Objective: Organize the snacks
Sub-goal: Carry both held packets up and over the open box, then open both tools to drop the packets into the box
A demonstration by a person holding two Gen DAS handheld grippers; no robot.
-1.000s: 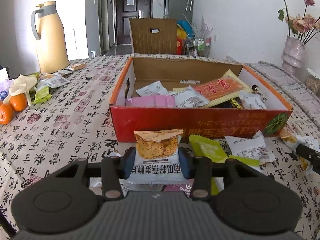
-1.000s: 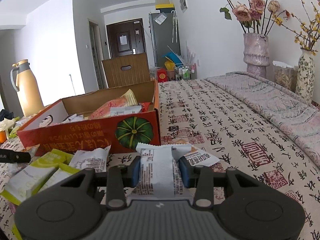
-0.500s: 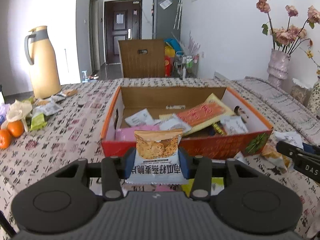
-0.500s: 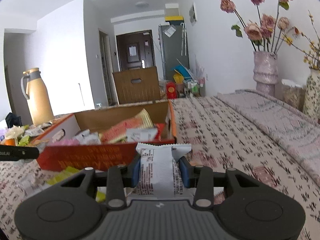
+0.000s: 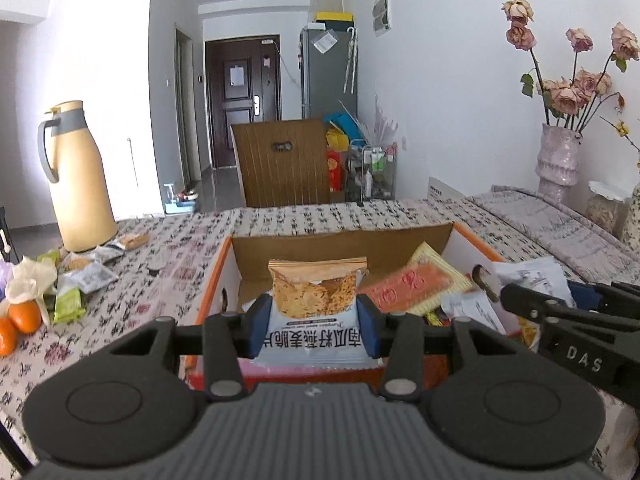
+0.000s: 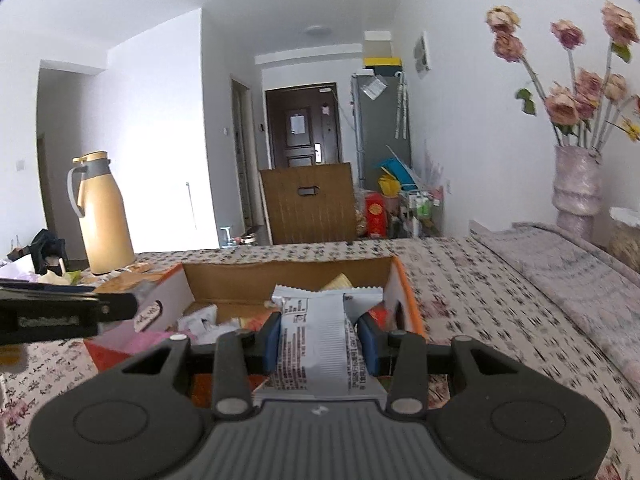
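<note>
My left gripper (image 5: 314, 322) is shut on an orange-and-white snack packet (image 5: 316, 300), held above the near wall of the open red cardboard box (image 5: 224, 264). My right gripper (image 6: 320, 336) is shut on a white snack packet (image 6: 320, 340), raised over the right near part of the same box (image 6: 404, 292). The box holds several packets, among them an orange wrapper (image 5: 408, 284). In the left wrist view the right gripper's fingers (image 5: 532, 306) reach in from the right with the white packet. The left gripper's finger (image 6: 72, 312) shows at the left of the right wrist view.
A yellow thermos jug (image 5: 78, 178) stands at the table's far left, with loose packets (image 5: 86, 276) and oranges (image 5: 24, 316) near it. A flower vase (image 5: 558, 156) stands at the far right. A wooden chair back (image 5: 282, 164) rises beyond the table.
Both grippers have risen from the tabletop with their packets and moved toward the box. The right gripper has swung left, so that it now shows large in the left wrist view.
</note>
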